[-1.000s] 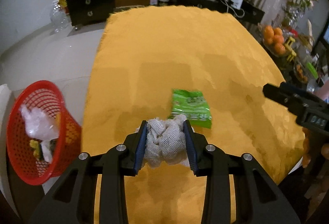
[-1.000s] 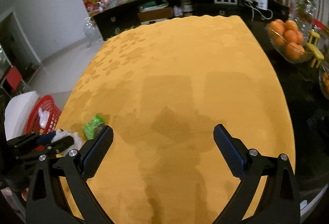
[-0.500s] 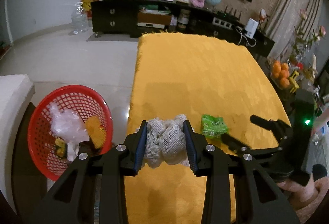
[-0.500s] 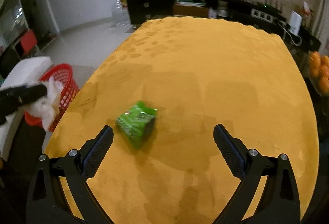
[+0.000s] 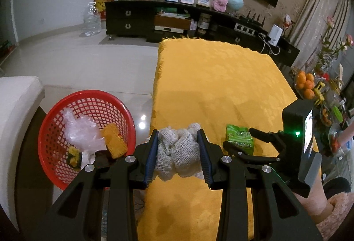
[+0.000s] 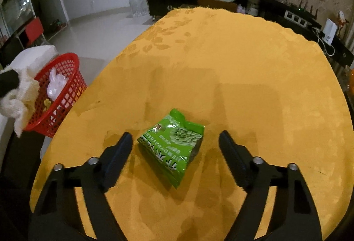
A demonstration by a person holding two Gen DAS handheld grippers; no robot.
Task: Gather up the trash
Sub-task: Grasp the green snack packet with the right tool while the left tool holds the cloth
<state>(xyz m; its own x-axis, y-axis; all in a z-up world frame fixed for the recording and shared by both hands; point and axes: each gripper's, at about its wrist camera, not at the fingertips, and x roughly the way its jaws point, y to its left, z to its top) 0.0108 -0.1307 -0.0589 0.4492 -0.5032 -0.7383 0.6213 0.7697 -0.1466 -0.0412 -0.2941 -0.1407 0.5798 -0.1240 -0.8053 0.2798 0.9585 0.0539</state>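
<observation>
The left gripper (image 5: 178, 153) points level along the left edge of the yellow-clothed counter (image 5: 216, 86), held above that edge. Its fingers (image 5: 152, 153) are pinched on a wad of white mesh cloth (image 5: 179, 152), which fills the gap between them and bulges out beyond the tips. Left of the fingers and lower down stands a red basket (image 5: 50, 130) holding a clear plastic bag (image 5: 81, 132) and a yellow scrap (image 5: 114, 141); other bits at its bottom are too dark to make out.

The right gripper (image 6: 176, 144) is tilted down toward the counter (image 6: 243, 64), low over it. Its fingers (image 6: 232, 154) are spread wide, with a green snack packet (image 6: 172, 146) lying flat on the cloth between them, nearer the left finger; neither finger clearly touches it, though contact at the tips is hard to judge. From the left wrist view the right gripper (image 5: 239, 141) straddles the packet (image 5: 239, 139), its near finger covering the packet's lower edge. In the right wrist view the mesh cloth (image 6: 20, 95) shows at the frame's left edge, in front of the basket (image 6: 59, 95), with the left gripper mostly cut off.
</observation>
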